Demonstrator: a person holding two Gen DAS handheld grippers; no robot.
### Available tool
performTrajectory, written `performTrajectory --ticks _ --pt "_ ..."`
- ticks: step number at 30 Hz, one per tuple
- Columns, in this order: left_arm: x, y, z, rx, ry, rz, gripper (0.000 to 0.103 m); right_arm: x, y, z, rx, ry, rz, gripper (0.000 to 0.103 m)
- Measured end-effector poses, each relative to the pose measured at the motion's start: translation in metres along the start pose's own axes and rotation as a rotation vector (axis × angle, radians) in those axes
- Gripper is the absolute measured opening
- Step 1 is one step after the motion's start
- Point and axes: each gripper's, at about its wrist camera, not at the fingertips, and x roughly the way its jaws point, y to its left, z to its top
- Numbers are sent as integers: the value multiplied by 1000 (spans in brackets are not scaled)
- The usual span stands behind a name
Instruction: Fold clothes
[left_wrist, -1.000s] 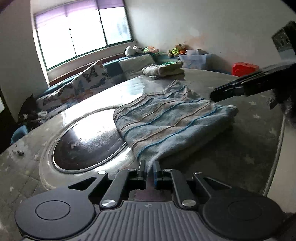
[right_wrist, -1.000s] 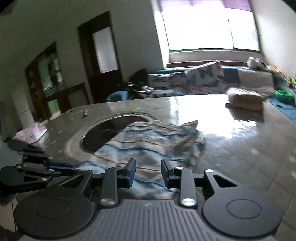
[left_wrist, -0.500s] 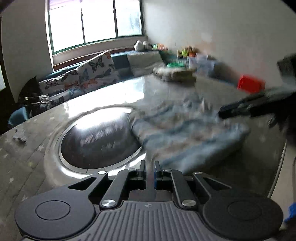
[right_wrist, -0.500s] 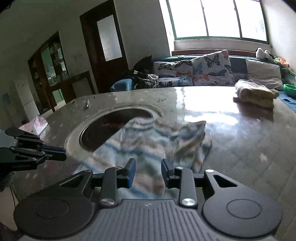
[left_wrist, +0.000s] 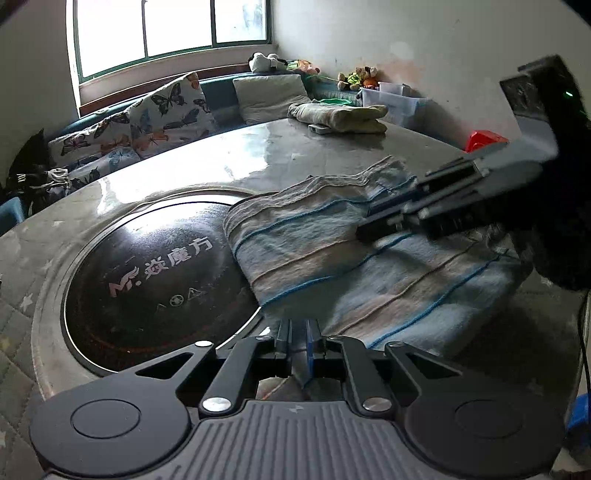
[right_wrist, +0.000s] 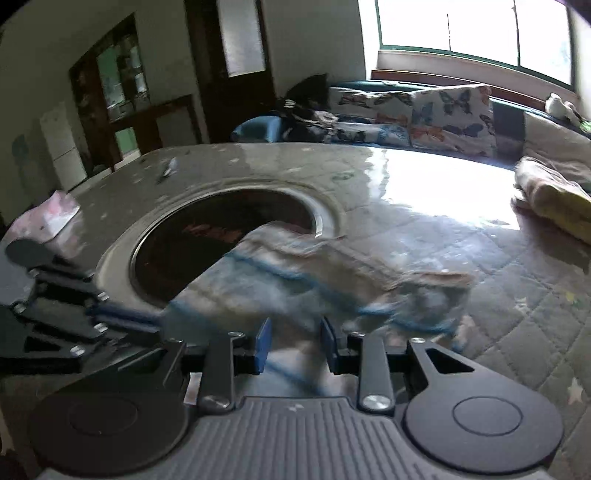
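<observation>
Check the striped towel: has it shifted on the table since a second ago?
Yes. The striped towel now overlaps the round cooktop; earlier it lay just beside the rim.

A home living room is showing here: butterfly cushions (left_wrist: 162, 110) are lining a window bench (left_wrist: 218, 86), soft toys (left_wrist: 356, 75) are sitting nearby, and a hotpot table (left_wrist: 295, 147) is filling the middle.
</observation>
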Motion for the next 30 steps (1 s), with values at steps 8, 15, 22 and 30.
performTrajectory --ticks 8,15,22,30 --pt "23 4 50 23 -48 -62 10 -1 -34 12 39 -17 -53 29" --pt "77 8 86 -27 -9 -157 10 -9 -63 8 153 -46 -57 28" --pt "98 20 91 -72 16 -168 10 1 -78 0 202 -56 -33 25" --pt "71 27 80 -104 -13 -115 16 -19 -80 -6 285 -120 -68 32"
